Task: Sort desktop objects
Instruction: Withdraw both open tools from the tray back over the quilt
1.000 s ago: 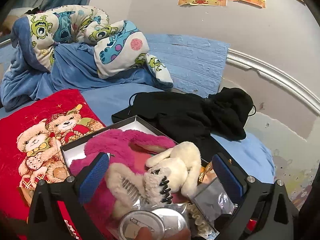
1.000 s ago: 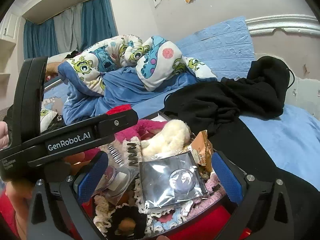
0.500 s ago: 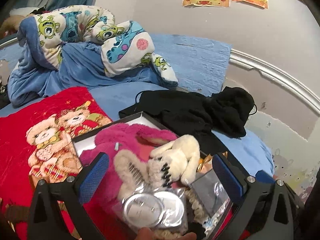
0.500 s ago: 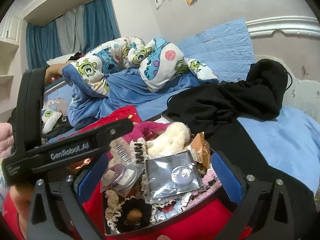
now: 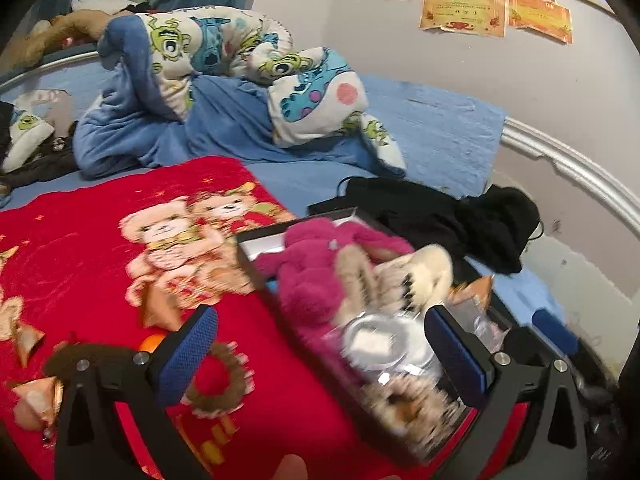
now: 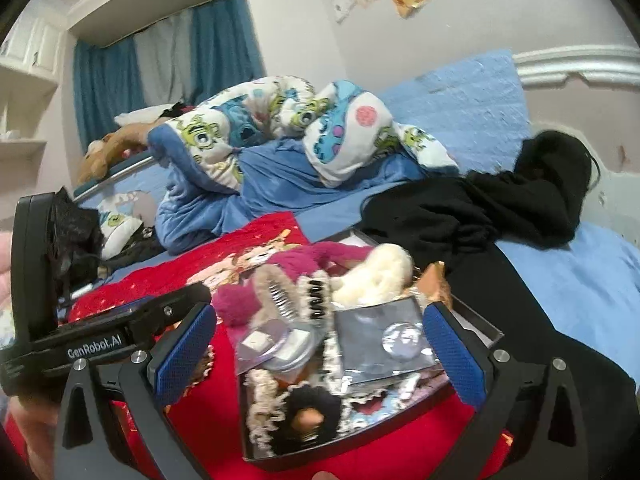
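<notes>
A black-rimmed box [image 6: 478, 323] sits on the red bear blanket [image 5: 92, 248], packed with a pink plush [image 5: 320, 264], a cream plush [image 6: 380, 272], a silver bag [image 6: 380, 344], round clear cases [image 5: 384, 344] and a black scrunchie [image 6: 312, 404]. My right gripper [image 6: 318, 356] hovers open over the box's near side, holding nothing. My left gripper [image 5: 320, 360] is open and holds nothing, straddling the box's left edge. A brown frilly scrunchie [image 5: 224, 376] lies on the blanket by its left finger. The left gripper's body [image 6: 100, 344] shows at the left of the right wrist view.
A black garment [image 5: 460, 224] lies behind the box on the blue sheet. A rumpled cartoon quilt [image 5: 224, 52] is piled at the back by the wall. Small orange-brown packets [image 5: 28, 340] are scattered on the blanket at the left.
My left gripper has swung left off the box and out over the red blanket; the box now sits at the right of its view. The right gripper has drawn back a little.
</notes>
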Available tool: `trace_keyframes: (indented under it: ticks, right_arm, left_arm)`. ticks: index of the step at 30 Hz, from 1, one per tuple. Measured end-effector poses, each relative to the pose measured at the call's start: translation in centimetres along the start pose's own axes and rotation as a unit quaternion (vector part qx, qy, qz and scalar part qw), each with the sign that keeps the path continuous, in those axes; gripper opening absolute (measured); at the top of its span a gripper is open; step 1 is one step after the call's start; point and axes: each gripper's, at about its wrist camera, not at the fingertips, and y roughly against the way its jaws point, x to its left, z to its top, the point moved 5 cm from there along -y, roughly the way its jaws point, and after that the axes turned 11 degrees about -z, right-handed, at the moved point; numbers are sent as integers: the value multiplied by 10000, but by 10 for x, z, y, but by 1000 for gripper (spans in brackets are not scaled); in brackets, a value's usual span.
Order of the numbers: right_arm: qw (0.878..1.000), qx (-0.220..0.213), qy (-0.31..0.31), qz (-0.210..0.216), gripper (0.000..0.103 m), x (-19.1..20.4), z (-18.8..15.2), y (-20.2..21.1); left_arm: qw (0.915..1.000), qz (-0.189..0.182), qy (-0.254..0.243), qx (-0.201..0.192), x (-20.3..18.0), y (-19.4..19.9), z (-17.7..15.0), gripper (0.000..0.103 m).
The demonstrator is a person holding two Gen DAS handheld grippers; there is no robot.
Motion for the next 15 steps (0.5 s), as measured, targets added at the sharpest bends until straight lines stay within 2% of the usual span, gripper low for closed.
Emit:
trace_keyframes:
  ticks: [6,15]
  right_arm:
    - [9997,91,22,243,103,24,-7,0]
    - [9976,175,90,660,103,72,-15,-2]
  left_arm:
    - [9989,441,-165,-26,23,30,-14,103]
    - [9947,1022,48,-58,84,71,-30,103]
